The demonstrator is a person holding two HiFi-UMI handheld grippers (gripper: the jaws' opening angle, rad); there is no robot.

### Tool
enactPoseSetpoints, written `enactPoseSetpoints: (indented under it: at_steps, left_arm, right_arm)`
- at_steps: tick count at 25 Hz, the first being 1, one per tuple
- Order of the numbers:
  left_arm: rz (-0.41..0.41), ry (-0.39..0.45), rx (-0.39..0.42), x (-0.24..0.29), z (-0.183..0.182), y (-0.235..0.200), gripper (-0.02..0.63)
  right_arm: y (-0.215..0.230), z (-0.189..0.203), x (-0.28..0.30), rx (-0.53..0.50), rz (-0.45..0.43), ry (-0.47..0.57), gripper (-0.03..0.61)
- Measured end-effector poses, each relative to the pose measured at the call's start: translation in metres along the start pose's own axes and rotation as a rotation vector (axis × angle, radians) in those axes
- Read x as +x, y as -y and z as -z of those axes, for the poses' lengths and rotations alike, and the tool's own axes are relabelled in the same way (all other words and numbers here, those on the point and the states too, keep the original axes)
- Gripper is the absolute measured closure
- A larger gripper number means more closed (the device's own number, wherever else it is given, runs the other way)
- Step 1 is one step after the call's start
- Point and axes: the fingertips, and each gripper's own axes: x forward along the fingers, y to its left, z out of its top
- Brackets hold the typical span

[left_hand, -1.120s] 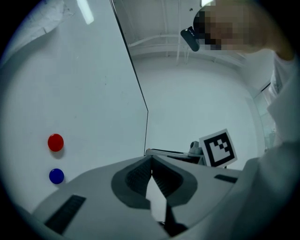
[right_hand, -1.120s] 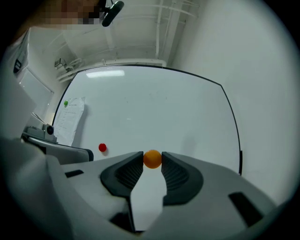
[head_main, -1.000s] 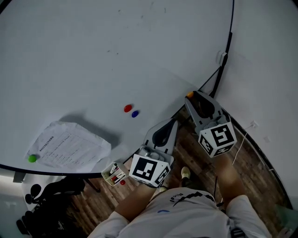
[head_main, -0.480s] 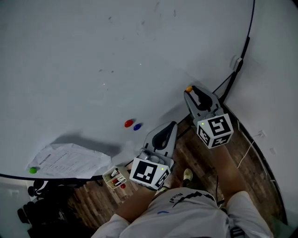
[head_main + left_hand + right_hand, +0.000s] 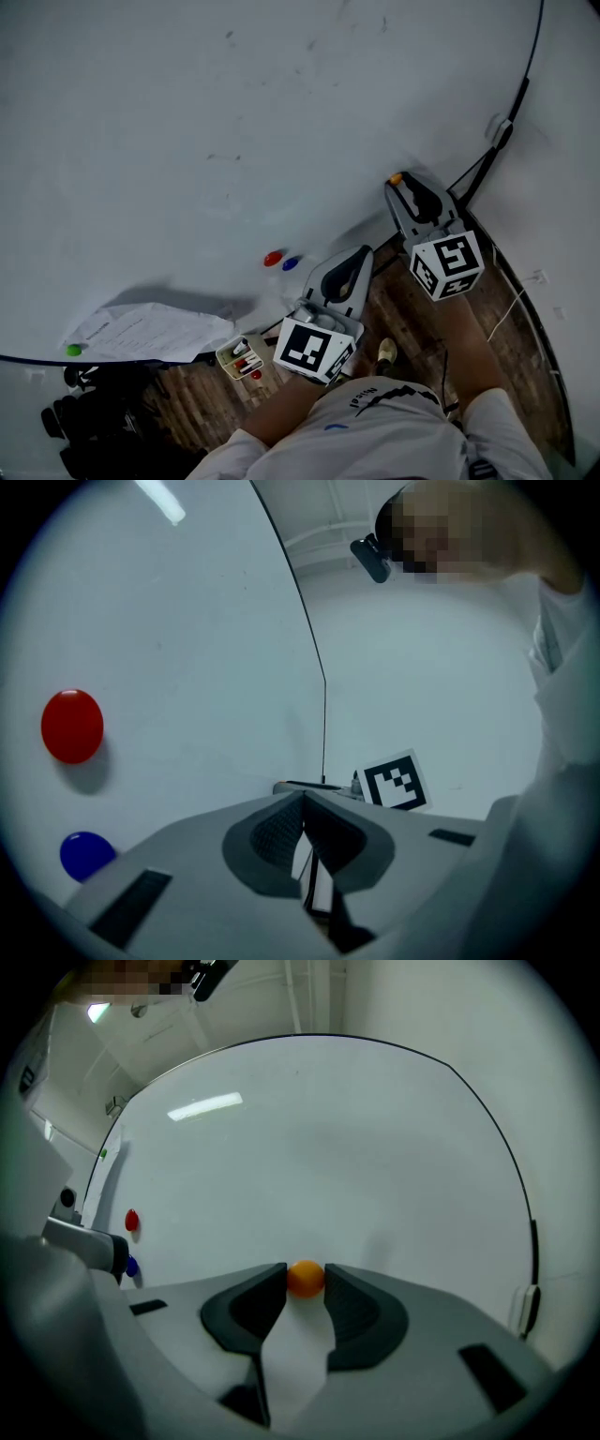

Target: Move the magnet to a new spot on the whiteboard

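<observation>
Now the right gripper (image 5: 306,1288) is closed on the magnet (image 5: 306,1277). This small orange button sits at the very tip of the jaws, one pad on each of its sides. Most of the pads behind it are empty. Just past the jaw tips is the board (image 5: 328,1147), which fills the view ahead. I cannot tell if the magnet touches the board or is a little off it.

I judge the magnet to be light, hard and smooth, with a rounded top. It will not bend or break, but it may slip or pop out from such a shallow grip. The best hold is probably across its widest part, on the two opposite sides and a bit deeper between the pads. Close to the board it will likely pull toward the surface and snap on. To take it off, tilting or sliding may be easier than a straight pull.

The left gripper (image 5: 303,801) is closed with nothing between its jaws; the pads meet at the tips. To the left of its jaws, on the board, are a blue magnet (image 5: 86,853) and, farther, a red magnet (image 5: 72,726). Both are well apart from the right gripper.
</observation>
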Motion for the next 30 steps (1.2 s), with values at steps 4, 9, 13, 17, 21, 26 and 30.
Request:
enactPoseSetpoints:
  at_steps: [4, 9, 13, 17, 21, 26, 30]
  left_arm:
    - [0.013, -0.001, -0.003, 0.001, 0.000, 0.005, 0.603]
    - [0.030, 0.005, -0.016, -0.005, -0.001, 0.010, 0.603]
    - [0.041, 0.013, -0.027, -0.013, -0.003, 0.013, 0.601]
    - [0.049, 0.022, -0.044, -0.023, -0.008, 0.017, 0.602]
    - [0.069, 0.039, -0.038, -0.035, -0.016, 0.027, 0.602]
    - [0.106, 0.045, -0.041, -0.060, -0.017, 0.043, 0.602]
    - [0.139, 0.052, -0.043, -0.085, -0.019, 0.056, 0.602]
  right_arm:
    - [-0.001, -0.001, -0.004, -0.001, 0.002, -0.008, 0.451]
    - [-0.005, -0.007, -0.019, -0.011, 0.027, -0.007, 0.451]
    - [-0.013, -0.016, -0.033, -0.015, 0.042, -0.006, 0.451]
    - [-0.026, -0.027, -0.052, -0.010, 0.041, 0.001, 0.456]
    - [-0.044, -0.036, -0.073, -0.015, 0.041, 0.011, 0.482]
    - [-0.073, -0.039, -0.102, -0.025, 0.058, 0.010, 0.525]
    - [-0.099, -0.041, -0.125, -0.029, 0.075, 0.012, 0.545]
